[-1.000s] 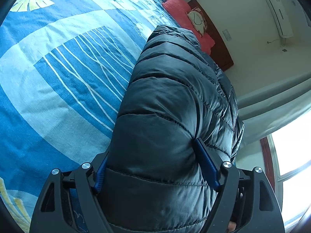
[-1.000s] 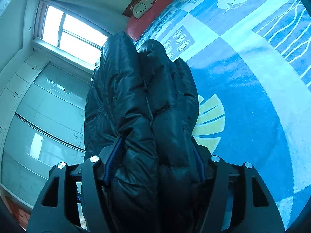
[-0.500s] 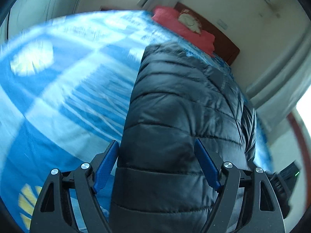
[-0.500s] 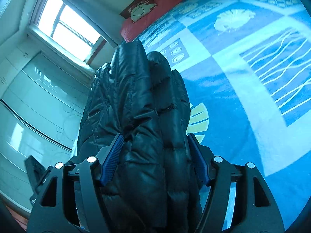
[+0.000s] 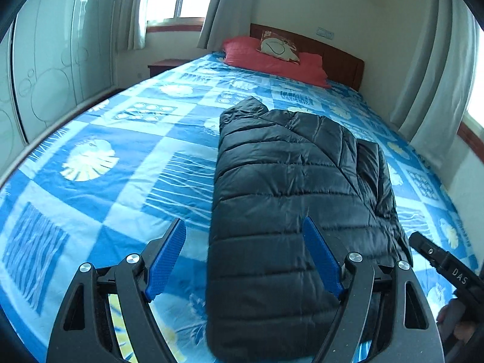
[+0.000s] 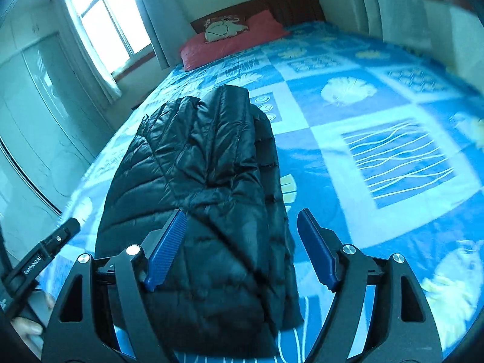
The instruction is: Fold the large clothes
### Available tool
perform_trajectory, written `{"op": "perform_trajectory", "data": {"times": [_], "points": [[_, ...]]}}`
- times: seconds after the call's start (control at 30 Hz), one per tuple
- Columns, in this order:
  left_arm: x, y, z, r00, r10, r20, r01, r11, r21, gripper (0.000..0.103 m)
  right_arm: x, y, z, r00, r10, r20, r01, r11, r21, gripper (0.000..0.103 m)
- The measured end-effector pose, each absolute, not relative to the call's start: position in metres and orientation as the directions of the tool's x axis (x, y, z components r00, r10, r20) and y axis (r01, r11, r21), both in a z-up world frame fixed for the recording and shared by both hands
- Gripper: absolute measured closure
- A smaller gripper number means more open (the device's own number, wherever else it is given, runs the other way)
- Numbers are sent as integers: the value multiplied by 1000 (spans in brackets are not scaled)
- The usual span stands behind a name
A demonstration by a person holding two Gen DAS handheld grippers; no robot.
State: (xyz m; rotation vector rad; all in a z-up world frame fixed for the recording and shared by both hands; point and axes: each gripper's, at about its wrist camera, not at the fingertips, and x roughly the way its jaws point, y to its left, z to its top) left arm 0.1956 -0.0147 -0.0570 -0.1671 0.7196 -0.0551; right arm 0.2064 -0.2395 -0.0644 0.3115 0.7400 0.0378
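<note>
- Now that both grippers have let go and lifted away, the folded black puffer jacket lies free on the blue patterned bedspread, toward 12 o'clock of each camera.
- The left gripper stands open and empty; the right gripper has just been opening, pads clear of the jacket.
- This fold looks finished.

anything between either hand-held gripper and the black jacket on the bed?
Nothing visible. The folded black quilted puffer jacket lies directly ahead of the open left hand-held gripper and the right hand-held gripper, whose jaws have just been opening. Only the blue patterned bedspread surrounds it.
</note>
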Motion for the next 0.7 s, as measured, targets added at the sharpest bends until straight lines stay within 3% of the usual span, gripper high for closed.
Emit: {"op": "perform_trajectory", "data": {"times": [0.33,0.7], "points": [[143,-22,-29,790,-57,-611,-1,996,-94,21,145,-215,-23,787,9,-616,95,986,135,13],[105,-35,-17,810,-58,-583,14,997,-79,21,107,-206,-13,811,-40,-584,101,992,72,11]]}}
